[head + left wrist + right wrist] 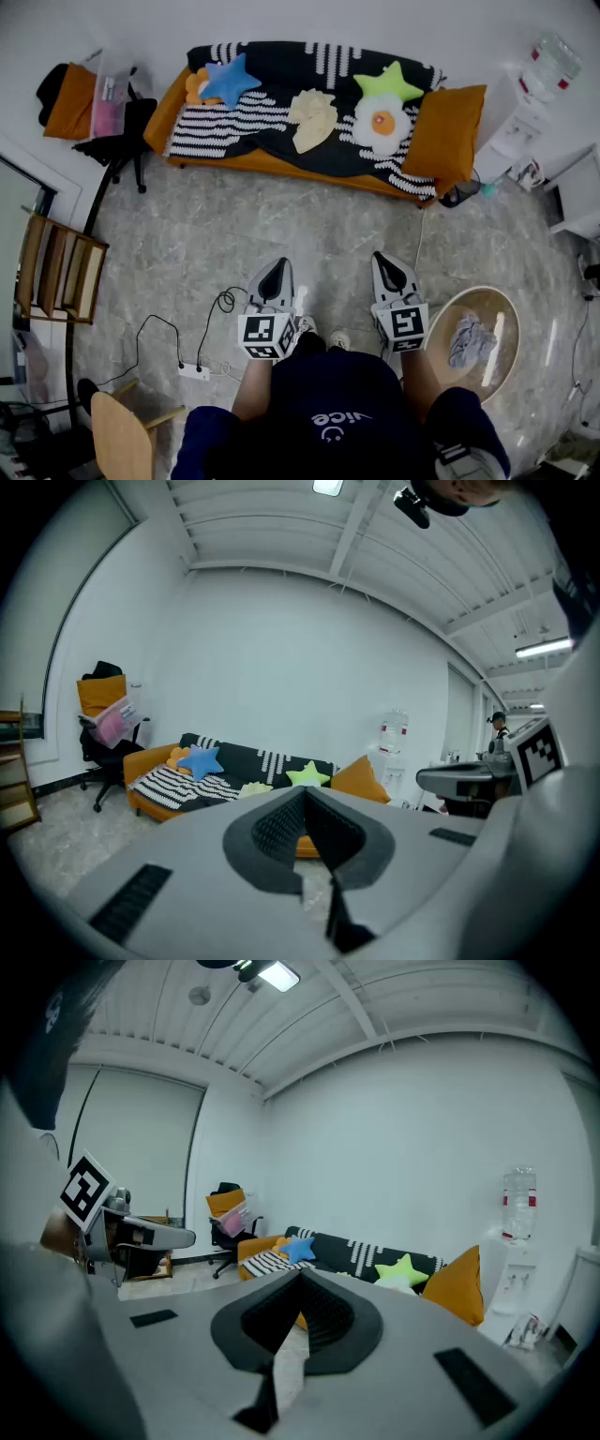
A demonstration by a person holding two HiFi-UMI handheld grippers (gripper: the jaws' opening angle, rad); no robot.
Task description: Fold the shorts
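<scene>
Left gripper [274,277] and right gripper [393,274], both closed on nothing, are held side by side before the person, apparently idle. The crumpled grey shorts [469,339] lie untouched in a round basket [478,292] to the right.

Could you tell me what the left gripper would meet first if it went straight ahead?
Probably the sofa: the left gripper, shut and empty, aims at its front, with only floor between. Tilted slightly down, it might touch floor first.
</scene>
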